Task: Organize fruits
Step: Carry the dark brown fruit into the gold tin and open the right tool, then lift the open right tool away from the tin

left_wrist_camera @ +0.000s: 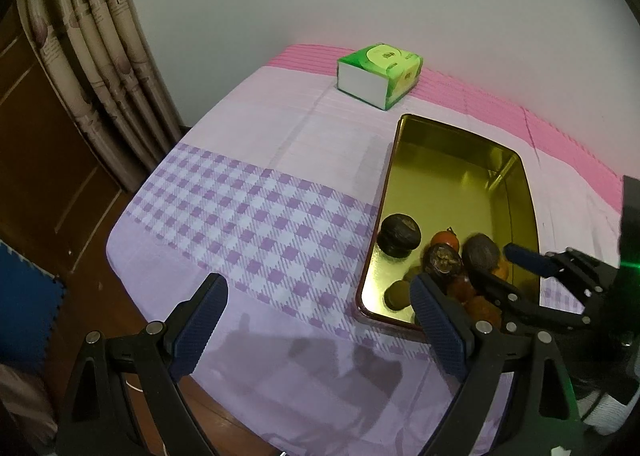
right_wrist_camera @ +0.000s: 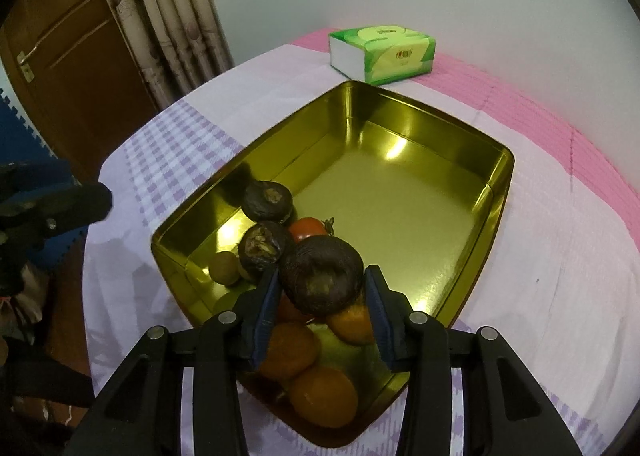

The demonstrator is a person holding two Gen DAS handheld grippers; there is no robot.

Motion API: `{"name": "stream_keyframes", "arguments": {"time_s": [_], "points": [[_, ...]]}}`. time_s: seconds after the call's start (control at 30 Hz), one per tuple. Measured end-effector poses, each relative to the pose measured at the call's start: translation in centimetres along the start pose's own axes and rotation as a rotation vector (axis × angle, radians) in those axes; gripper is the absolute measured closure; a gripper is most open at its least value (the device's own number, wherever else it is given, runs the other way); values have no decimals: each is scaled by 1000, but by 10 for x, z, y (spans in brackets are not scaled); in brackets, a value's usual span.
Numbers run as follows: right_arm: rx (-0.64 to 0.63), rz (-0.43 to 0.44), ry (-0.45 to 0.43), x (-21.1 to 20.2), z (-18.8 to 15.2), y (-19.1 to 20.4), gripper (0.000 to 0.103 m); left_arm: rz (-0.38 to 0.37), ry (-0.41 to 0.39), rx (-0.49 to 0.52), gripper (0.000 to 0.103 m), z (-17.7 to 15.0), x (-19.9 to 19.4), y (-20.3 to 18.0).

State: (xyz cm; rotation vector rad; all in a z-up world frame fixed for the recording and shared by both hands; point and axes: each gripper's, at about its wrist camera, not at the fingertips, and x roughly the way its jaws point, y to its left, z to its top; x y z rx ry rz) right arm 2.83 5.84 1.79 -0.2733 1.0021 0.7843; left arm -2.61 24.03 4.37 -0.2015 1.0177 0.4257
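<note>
- In my right claw [right_wrist_camera: 323, 288] sits a dark, wrinkled round fruit [right_wrist_camera: 322, 276], brown-black with a sunken, dried patch facing the camera. It lies between the two blue pads, over the near end of the gold tin tray [right_wrist_camera: 496, 191]. The left pad is on its skin; at the right pad I cannot tell whether it touches, so I cannot say the grip is firm.
- My left claw [left_wrist_camera: 320, 320] is spread wide with nothing between its pads, hanging above the checked cloth to the left of the tray.
- Other fruit is gathered at the tray's near end: two more dark wrinkled fruits [right_wrist_camera: 267, 200], one of them split and crusty [right_wrist_camera: 262, 250], a red tomato [right_wrist_camera: 307, 228] with its green stalk, a small brownish-green fruit [right_wrist_camera: 225, 267], and several oranges [right_wrist_camera: 323, 396] under and beside the claw.
- The far half of the tray is bare, shiny gold metal with bright reflections.
- The tray stands on a desk covered by a cloth [left_wrist_camera: 256, 223]: lilac-and-white check on the near left, pale plain in the middle, pink stripes along the far edge.
- A green-and-white tissue pack [right_wrist_camera: 382, 53] lies on the far part of the cloth, just beyond the tray.
- Behind it is a plain pale wall; to the left hangs a beige patterned curtain [left_wrist_camera: 96, 55], beside a brown wooden door [right_wrist_camera: 68, 55], with blue foam floor mat [left_wrist_camera: 24, 308] below.
</note>
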Motion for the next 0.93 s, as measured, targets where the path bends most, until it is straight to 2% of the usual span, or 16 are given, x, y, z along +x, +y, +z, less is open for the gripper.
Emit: {"name": "stream_keyframes", "arguments": {"time_s": [0.13, 0.23, 0.4, 0.7, 0.93], "points": [[12, -24, -20, -16, -3, 2, 30, 5, -3, 28, 12, -2, -1, -8], [-4, -58, -18, -28, -9, 7, 25, 11, -8, 53, 12, -4, -3, -15], [-6, -88, -1, -43, -23, 6, 22, 11, -6, 78, 12, -8, -5, -26], [31, -83, 13, -60, -48, -3, 21, -37, 3, 124, 12, -16, -8, -47], [54, -85, 3, -65, -48, -9, 21, -51, 7, 146, 12, -19, -12, -57]]}}
